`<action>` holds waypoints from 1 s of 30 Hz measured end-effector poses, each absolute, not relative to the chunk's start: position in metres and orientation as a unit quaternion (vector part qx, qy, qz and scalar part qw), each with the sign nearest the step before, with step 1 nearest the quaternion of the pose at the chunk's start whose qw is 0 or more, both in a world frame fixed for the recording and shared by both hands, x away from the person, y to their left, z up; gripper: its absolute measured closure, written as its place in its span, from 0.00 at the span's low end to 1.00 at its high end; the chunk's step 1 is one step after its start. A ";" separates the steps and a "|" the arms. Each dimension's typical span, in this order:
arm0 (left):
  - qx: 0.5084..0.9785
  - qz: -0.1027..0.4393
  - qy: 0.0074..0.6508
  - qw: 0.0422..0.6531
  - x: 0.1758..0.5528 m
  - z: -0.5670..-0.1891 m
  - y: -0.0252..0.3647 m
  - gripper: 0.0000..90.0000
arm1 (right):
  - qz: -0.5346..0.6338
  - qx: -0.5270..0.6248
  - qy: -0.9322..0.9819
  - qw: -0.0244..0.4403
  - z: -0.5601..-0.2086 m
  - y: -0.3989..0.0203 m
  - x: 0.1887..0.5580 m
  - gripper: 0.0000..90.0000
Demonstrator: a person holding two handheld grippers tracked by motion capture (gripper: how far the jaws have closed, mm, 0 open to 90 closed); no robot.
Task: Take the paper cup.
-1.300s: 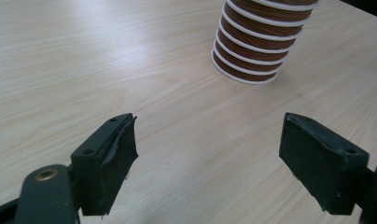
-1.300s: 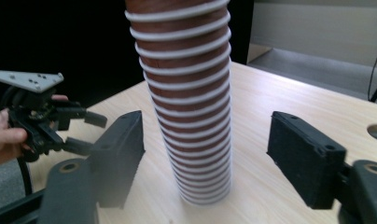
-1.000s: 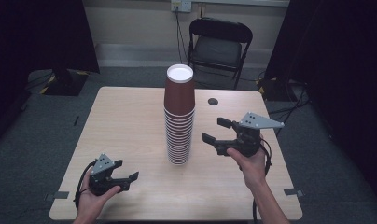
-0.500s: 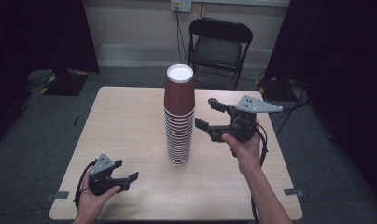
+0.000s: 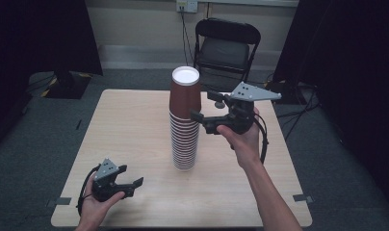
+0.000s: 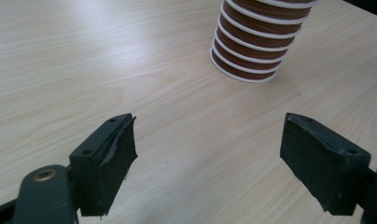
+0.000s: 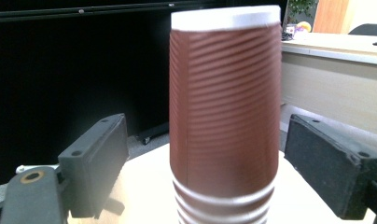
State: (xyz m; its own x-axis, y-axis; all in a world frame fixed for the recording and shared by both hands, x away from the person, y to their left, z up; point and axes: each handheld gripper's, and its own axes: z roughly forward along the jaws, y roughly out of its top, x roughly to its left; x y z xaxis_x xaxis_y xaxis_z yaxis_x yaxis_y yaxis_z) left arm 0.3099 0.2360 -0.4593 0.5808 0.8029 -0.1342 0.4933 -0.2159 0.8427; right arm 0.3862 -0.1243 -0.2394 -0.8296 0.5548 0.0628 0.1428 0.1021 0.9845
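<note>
A tall stack of upside-down brown ribbed paper cups [image 5: 184, 139] stands in the middle of the wooden table [image 5: 130, 125]; its base also shows in the left gripper view [image 6: 252, 51]. My right gripper [image 5: 206, 106] is held up at the right of the top cup [image 5: 185, 94], pointing at it. Its jaws have just been opening and stand open. In the right gripper view the top cup [image 7: 226, 107] rises in line with the gap of my right gripper [image 7: 205, 140], and the pads do not touch it. My left gripper [image 5: 131, 175] rests low at the front left, open and empty [image 6: 207, 140].
A black folding chair [image 5: 226, 48] stands behind the table's far edge. Dark curtains hang at both sides of the room. Bare tabletop lies left of the stack and along the front edge.
The right gripper has risen and moved left, from beside the middle of the stack to the top cup, and its jaws stand wider. The left gripper has not moved.
</note>
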 end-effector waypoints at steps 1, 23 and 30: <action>0.761 0.168 0.426 0.459 0.310 -0.459 0.236 0.20 | 0.625 0.240 0.724 0.167 -0.238 -0.122 0.388 0.14; 0.763 0.169 0.425 0.457 0.309 -0.459 0.237 0.21 | 0.610 0.240 0.740 0.151 -0.240 -0.090 0.430 0.14; 0.763 0.167 0.427 0.457 0.310 -0.459 0.237 0.21 | 0.608 0.246 0.743 0.137 -0.246 -0.083 0.438 0.12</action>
State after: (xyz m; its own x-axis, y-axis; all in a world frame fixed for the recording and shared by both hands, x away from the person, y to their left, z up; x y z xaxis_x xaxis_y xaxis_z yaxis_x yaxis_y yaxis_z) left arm 0.3100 0.2371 -0.4589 0.5800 0.8034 -0.1343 0.4976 -0.2189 0.8394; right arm 0.4382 -0.0833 -0.2463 -0.8417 0.5315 0.0957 0.1990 0.1406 0.9699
